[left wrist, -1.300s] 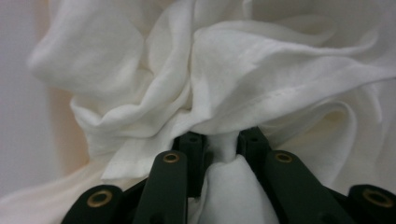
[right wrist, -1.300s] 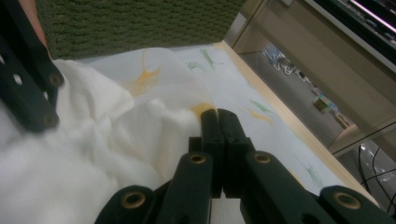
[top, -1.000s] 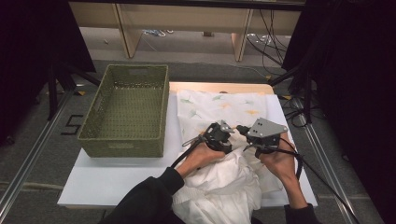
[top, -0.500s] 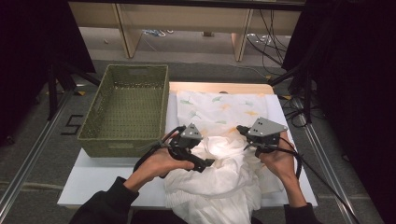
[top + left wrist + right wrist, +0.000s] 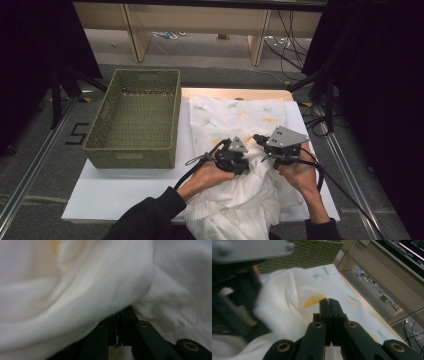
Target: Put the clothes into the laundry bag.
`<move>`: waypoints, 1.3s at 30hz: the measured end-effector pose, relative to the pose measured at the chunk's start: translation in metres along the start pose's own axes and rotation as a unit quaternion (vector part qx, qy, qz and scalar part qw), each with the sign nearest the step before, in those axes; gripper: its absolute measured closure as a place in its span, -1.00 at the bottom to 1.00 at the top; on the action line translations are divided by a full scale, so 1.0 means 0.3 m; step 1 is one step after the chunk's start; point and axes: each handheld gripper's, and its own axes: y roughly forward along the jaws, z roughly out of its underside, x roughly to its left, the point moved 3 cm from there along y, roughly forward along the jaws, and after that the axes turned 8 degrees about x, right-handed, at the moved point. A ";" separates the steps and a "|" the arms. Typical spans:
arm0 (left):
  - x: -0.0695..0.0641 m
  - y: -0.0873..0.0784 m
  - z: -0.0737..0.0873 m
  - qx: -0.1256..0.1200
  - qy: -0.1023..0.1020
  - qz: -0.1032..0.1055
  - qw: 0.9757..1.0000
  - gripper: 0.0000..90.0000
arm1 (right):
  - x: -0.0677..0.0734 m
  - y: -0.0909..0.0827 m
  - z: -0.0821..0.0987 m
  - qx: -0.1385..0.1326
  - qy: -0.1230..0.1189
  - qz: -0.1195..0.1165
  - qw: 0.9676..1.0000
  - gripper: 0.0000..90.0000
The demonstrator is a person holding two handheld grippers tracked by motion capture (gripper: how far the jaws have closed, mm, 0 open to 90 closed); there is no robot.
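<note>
A white cloth printed with green leaves and yellow shapes lies spread on the far part of the white table and is bunched toward the near edge. My left gripper is pushed into the bunched middle. Its jaws have just been closing, and in the left gripper view a thick fold of cloth covers the tips of the left gripper, which is shut on it. Just to its right, my right gripper is shut on a thin bit of the cloth, the right gripper's jaws pressed together.
A green woven basket stands on the table's left half; its wall appears beyond the cloth. The blurred left gripper is close beside the right one. Cables trail off the near right edge. Shelving and floor lie beyond the table.
The left hand swung out to the left with its jaws wide, then came back to the right beside the right gripper and closed on the cloth. The right hand stayed put.
</note>
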 end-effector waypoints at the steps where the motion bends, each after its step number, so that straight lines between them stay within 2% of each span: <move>1: 0.028 0.005 -0.014 0.009 0.007 -0.014 1.000 0.91 | 0.001 -0.003 -0.001 -0.001 -0.001 -0.004 1.000 1.00; 2: 0.045 0.023 -0.026 -0.002 -0.023 -0.018 1.000 0.91 | 0.004 -0.004 -0.002 -0.001 0.000 -0.006 1.000 1.00; 4: 0.084 0.054 -0.027 0.000 -0.046 -0.027 0.999 0.90 | 0.005 -0.003 -0.007 -0.002 -0.006 -0.003 1.000 1.00; 5: 0.096 0.072 -0.017 0.011 -0.051 -0.028 0.998 0.89 | 0.009 -0.002 -0.007 0.001 -0.004 -0.007 1.000 1.00; 7: 0.089 0.071 -0.001 0.026 -0.039 -0.010 0.999 0.70 | 0.010 0.006 -0.002 0.005 -0.008 -0.007 1.000 1.00; 9: 0.070 0.023 0.013 0.023 -0.027 -0.015 0.999 0.37 | 0.008 0.011 0.004 0.006 -0.004 -0.010 1.000 1.00; 10: 0.063 -0.015 0.019 0.018 -0.027 -0.017 0.999 0.18 | 0.004 0.011 0.005 0.004 -0.003 -0.008 1.000 1.00; 12: 0.048 -0.099 0.032 0.000 -0.030 -0.007 1.000 -0.07 | -0.001 0.005 0.006 0.002 0.002 -0.010 1.000 1.00; 15: 0.034 -0.226 0.063 -0.006 -0.028 -0.006 1.000 -0.29 | 0.000 0.001 0.003 0.002 0.001 -0.008 1.000 1.00; 17: 0.008 -0.285 0.091 -0.013 -0.032 0.017 0.999 -0.37 | 0.000 0.003 0.001 0.002 0.000 -0.006 1.000 1.00; 18: -0.007 -0.299 0.106 -0.012 -0.033 0.026 0.999 -0.40 | 0.002 0.004 0.001 0.003 0.001 -0.006 1.000 1.00; 20: -0.037 -0.293 0.138 0.004 -0.020 0.022 1.000 -0.49 | 0.003 0.007 0.001 0.004 0.001 -0.008 1.000 1.00; 23: -0.057 -0.210 0.174 0.039 0.001 0.013 0.999 -0.56 | 0.004 0.010 0.000 0.005 -0.001 -0.006 1.000 1.00; 25: -0.055 -0.152 0.180 0.044 0.006 0.014 0.999 -0.45 | 0.006 0.007 -0.003 0.004 0.000 -0.007 1.000 1.00; 26: -0.051 -0.125 0.178 0.048 0.015 0.021 0.999 -0.27 | 0.007 0.007 -0.004 0.004 -0.002 -0.007 1.000 1.00; 27: -0.047 -0.090 0.164 0.038 0.013 0.027 0.999 0.05 | 0.009 0.007 -0.005 0.004 -0.002 -0.007 1.000 1.00; 28: -0.047 -0.090 0.164 0.038 0.013 0.027 0.999 0.39 | 0.009 0.007 -0.005 0.004 -0.002 -0.007 1.000 1.00; 29: -0.041 -0.061 0.136 0.029 0.007 0.020 0.999 0.59 | 0.010 0.006 -0.005 0.003 -0.004 -0.006 1.000 1.00; 32: -0.030 -0.031 0.079 0.012 -0.007 0.003 1.000 0.79 | 0.009 0.001 -0.008 0.001 -0.004 -0.007 1.000 1.00; 35: -0.001 -0.012 0.019 0.000 -0.013 -0.022 1.000 0.83 | 0.013 -0.012 -0.014 -0.007 -0.002 -0.012 1.000 1.00; 36: 0.019 -0.010 0.005 -0.002 -0.014 -0.036 0.999 0.83 | 0.015 -0.018 -0.018 -0.009 -0.003 -0.017 1.000 1.00; 38: 0.065 0.004 -0.004 -0.016 -0.029 -0.066 0.997 0.82 | 0.014 -0.025 -0.020 -0.006 -0.005 -0.011 1.000 1.00; 39: 0.097 0.024 0.004 -0.011 -0.054 -0.077 0.996 0.81 | 0.014 -0.025 -0.019 -0.005 -0.006 -0.011 1.000 1.00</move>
